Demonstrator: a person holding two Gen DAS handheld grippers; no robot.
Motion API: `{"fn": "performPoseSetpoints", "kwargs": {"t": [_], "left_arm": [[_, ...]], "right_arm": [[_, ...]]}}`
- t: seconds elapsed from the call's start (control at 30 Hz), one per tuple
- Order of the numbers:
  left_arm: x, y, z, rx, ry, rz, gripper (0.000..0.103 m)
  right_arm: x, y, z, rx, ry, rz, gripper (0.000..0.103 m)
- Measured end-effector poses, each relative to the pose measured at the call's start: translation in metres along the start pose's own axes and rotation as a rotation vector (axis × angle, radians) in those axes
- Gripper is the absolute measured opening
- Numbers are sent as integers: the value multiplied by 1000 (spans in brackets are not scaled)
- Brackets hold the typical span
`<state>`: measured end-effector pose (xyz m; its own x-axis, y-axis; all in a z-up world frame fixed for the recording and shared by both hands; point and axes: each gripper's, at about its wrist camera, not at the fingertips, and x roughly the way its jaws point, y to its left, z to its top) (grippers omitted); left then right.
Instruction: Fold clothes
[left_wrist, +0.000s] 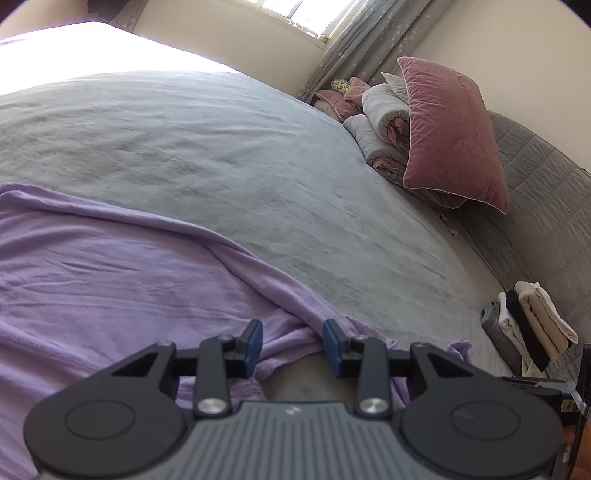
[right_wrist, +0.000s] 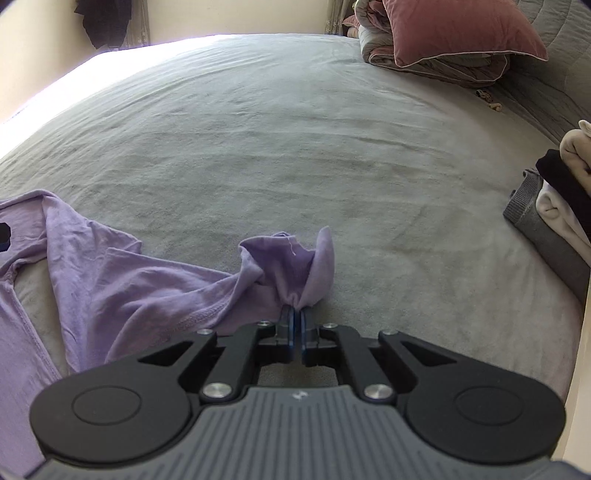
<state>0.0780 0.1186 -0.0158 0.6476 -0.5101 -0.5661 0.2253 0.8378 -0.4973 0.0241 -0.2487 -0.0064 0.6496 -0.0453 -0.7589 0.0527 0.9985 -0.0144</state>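
My right hand-held gripper (right_wrist: 295, 319) is clenched on a bunched bit of the purple shirt (right_wrist: 122, 284), low in the middle of the frame, with the rest trailing off to the lower left across the bed (right_wrist: 295, 147). My left hand-held gripper (left_wrist: 292, 345) is spread wide, pads either side of a fold, not pinching. Folded clothes (right_wrist: 561, 206) sit at the right edge and a pink pillow (left_wrist: 450, 133) at the upper right.
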Motion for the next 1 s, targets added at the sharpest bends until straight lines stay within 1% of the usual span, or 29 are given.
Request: {"fn": "performPoseSetpoints", "kwargs": {"t": [0.13,0.2,0.23,0.27,0.33,0.47,0.5,0.53,0.57,0.7,0.83,0.9,1.0], "left_arm": [[0,1,0,-7,0,2,36],[1,1,0,-11,2,3,36],[1,1,0,-11,2,2,36],[1,0,0,-11,3,2,36],[2,0,0,-9,4,2,36],[2,1,0,-8,6,4,36],[2,2,0,-8,6,4,36],[1,2,0,-10,6,5,36],[1,2,0,-12,6,5,36],[-1,2,1,-13,3,5,36],[-3,2,1,-10,1,4,36],[-4,2,2,-11,-1,3,36],[-5,1,2,-11,-3,2,36]], "right_arm": [[-10,2,11,21,-34,25,15],[-9,4,17,31,-35,43,16],[-8,6,20,36,-36,52,20],[-5,8,23,37,-35,56,30],[3,12,29,38,-34,59,40],[22,19,34,27,-24,28,40],[27,19,35,25,-18,16,38],[30,18,35,25,-12,9,21],[32,17,35,25,-6,3,0],[16,9,31,57,-43,-26,0],[-15,-1,19,61,-85,-78,0],[-27,-7,8,76,-90,-100,0],[-40,-17,-11,116,-75,-125,0]]}}
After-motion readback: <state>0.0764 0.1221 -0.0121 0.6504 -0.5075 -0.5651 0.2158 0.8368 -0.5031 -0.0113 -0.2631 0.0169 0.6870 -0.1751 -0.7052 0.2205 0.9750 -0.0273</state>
